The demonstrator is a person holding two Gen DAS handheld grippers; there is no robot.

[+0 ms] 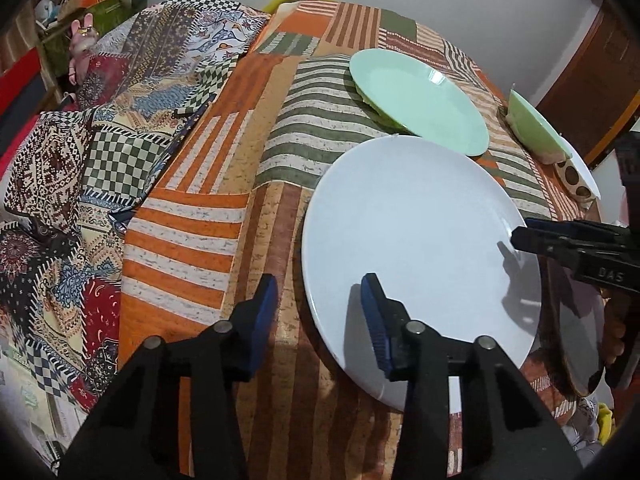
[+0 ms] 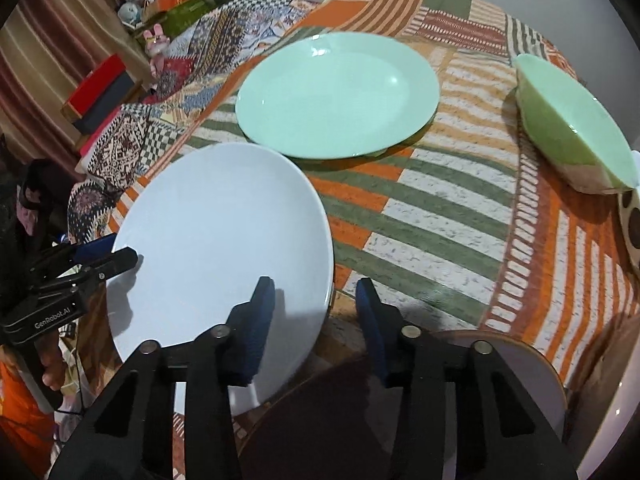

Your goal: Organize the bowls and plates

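Observation:
A large white plate (image 1: 420,240) (image 2: 216,248) lies on the patchwork tablecloth near the table's front. A mint green plate (image 1: 420,100) (image 2: 340,92) lies just behind it. A green bowl (image 1: 536,128) (image 2: 572,128) sits tilted at the right. My left gripper (image 1: 320,300) is open, its jaws on either side of the white plate's left rim; it shows in the right wrist view (image 2: 108,256). My right gripper (image 2: 316,300) is open, its jaws on either side of the plate's right rim; it shows in the left wrist view (image 1: 524,236).
A bowl with brown dots (image 1: 576,176) (image 2: 632,224) stands at the far right edge. A brown-rimmed plate (image 2: 520,360) lies under my right gripper. A folded patterned cloth (image 1: 120,120) drapes the table's left side. Boxes and clutter (image 2: 100,92) sit beyond on the left.

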